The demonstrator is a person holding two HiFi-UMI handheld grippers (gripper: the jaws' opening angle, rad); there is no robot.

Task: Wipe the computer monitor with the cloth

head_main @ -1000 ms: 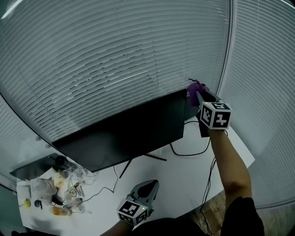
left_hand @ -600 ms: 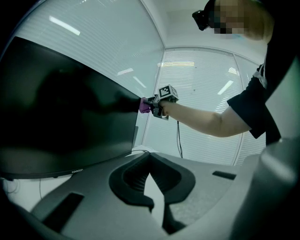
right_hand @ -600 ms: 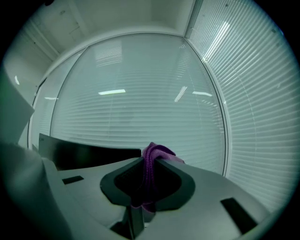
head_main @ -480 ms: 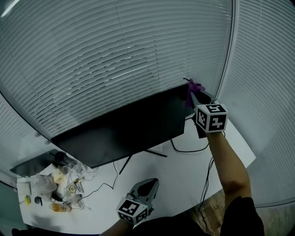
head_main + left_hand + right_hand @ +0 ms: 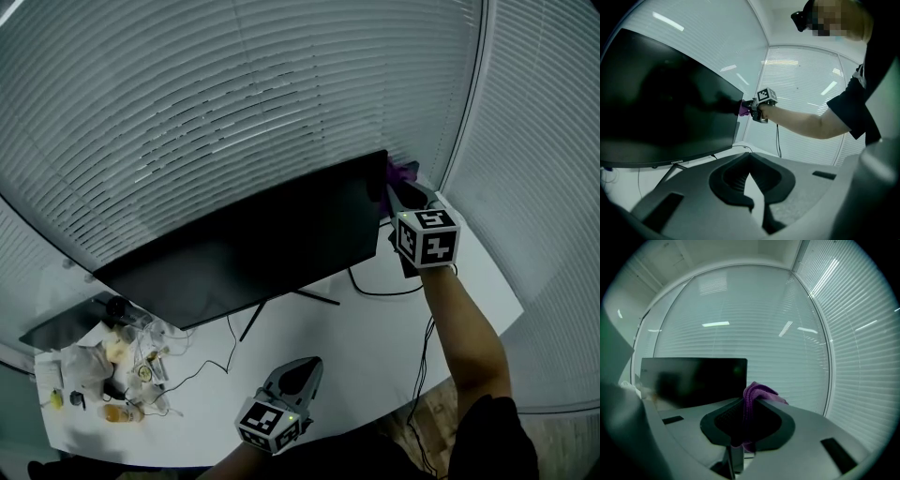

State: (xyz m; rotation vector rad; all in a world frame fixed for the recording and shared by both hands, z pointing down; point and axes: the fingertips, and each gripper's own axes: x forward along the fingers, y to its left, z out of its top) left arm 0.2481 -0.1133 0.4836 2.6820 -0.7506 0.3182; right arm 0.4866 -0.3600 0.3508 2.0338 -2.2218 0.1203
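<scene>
Now right gripper's [image 5: 397, 185] cloth [image 5: 406, 171] sits slightly lower along monitor's [image 5: 253, 248] edge.

Cloth [image 5: 761, 392] (purple) mostly hidden inside jaws of right gripper [image 5: 749, 403].

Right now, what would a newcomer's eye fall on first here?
A wide black computer monitor on the white desk, dark against grey window blinds. At its upper right corner the right gripper holds a purple cloth; the left gripper hangs low by the desk's front edge.
</scene>
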